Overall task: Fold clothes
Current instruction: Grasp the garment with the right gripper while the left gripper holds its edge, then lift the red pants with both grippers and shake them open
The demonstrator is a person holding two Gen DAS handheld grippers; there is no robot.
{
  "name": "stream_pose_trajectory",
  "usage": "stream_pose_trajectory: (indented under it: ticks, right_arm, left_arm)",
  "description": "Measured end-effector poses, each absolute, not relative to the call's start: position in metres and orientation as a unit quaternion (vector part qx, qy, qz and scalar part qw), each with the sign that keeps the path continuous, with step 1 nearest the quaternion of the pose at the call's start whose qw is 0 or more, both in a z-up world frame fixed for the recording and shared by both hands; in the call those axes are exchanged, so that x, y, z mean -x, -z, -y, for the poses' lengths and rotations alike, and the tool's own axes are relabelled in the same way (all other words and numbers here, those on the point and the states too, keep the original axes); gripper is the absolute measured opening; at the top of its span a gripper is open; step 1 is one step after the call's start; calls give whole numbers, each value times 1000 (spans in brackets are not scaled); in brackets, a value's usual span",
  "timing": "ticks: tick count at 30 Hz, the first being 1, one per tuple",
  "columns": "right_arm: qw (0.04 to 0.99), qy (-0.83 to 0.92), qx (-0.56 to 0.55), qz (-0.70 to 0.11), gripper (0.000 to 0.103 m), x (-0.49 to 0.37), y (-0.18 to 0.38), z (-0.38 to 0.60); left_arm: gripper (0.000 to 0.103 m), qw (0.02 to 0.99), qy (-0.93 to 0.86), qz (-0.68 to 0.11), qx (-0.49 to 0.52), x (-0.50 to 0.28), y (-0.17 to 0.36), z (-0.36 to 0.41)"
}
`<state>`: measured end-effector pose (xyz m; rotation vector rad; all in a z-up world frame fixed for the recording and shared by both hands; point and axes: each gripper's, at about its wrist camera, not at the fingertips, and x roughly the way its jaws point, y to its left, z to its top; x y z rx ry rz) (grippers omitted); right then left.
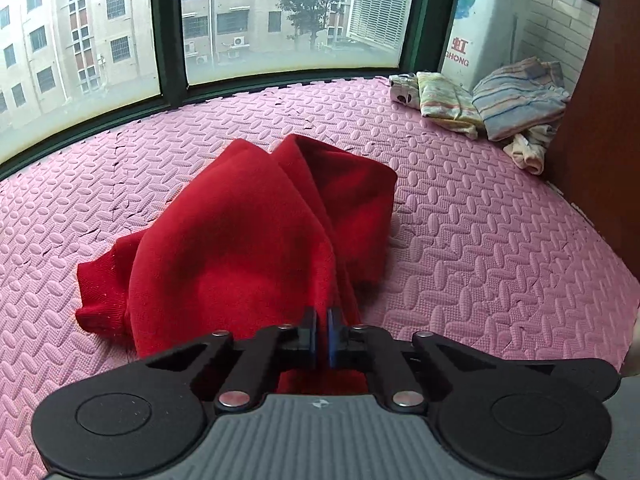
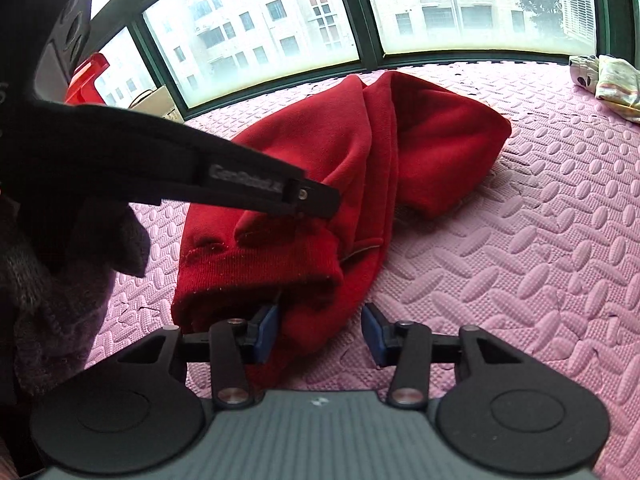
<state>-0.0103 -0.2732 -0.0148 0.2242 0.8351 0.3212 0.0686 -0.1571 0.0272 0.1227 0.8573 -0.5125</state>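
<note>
A red knit garment [image 1: 240, 232] lies bunched on the pink foam mat [image 1: 480, 240]. My left gripper [image 1: 322, 320] is shut on a fold of its near edge, which hangs lifted from the pads. In the right wrist view the same garment [image 2: 420, 140] stretches toward the window, and the left gripper [image 2: 316, 202] reaches in from the left, pinching the cloth. My right gripper [image 2: 320, 330] is open at the garment's near corner. Red fabric lies between its jaws against the left pad [image 2: 267, 330], while the right pad [image 2: 374, 334] stands apart from it.
A pile of striped and pale folded clothes [image 1: 516, 100] sits at the mat's far right corner, beside a brown wooden panel [image 1: 600, 128] and a white appliance [image 1: 480, 32]. Green-framed windows [image 1: 172, 40] border the far edge. A dark knit sleeve [image 2: 48, 280] fills the right wrist view's left side.
</note>
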Motion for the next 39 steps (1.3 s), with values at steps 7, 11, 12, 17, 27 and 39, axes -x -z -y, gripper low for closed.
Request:
stream_pose_trajectory:
  ticks: [7,11,12,17,27,39]
  right_arm:
    - [889,-159,-150,-403,43,12,16,284]
    - [891,-151,-148,-403,43,9,15,282]
    - [890,-149,-150,-403,43,7,15,282]
    - [883,-149,-156,-417,40,0,21,274]
    - [887,-182,-159,-394,12,23,-3,276]
    - [860,-272,-57,-427,12,112,-54,274]
  left_arm:
    - [5,898,237,-370,2,-55,-64,103]
    - [5,912,206,-355,23,-49,-76,70]
    - [5,914,196,-354,26,-48,-76,61]
    - [5,916,155,-367,44,-44,-65,28]
    - [5,907,137,-388,92,-8,-59,-16]
    - [5,858,161,-477,100,74,-38,-42]
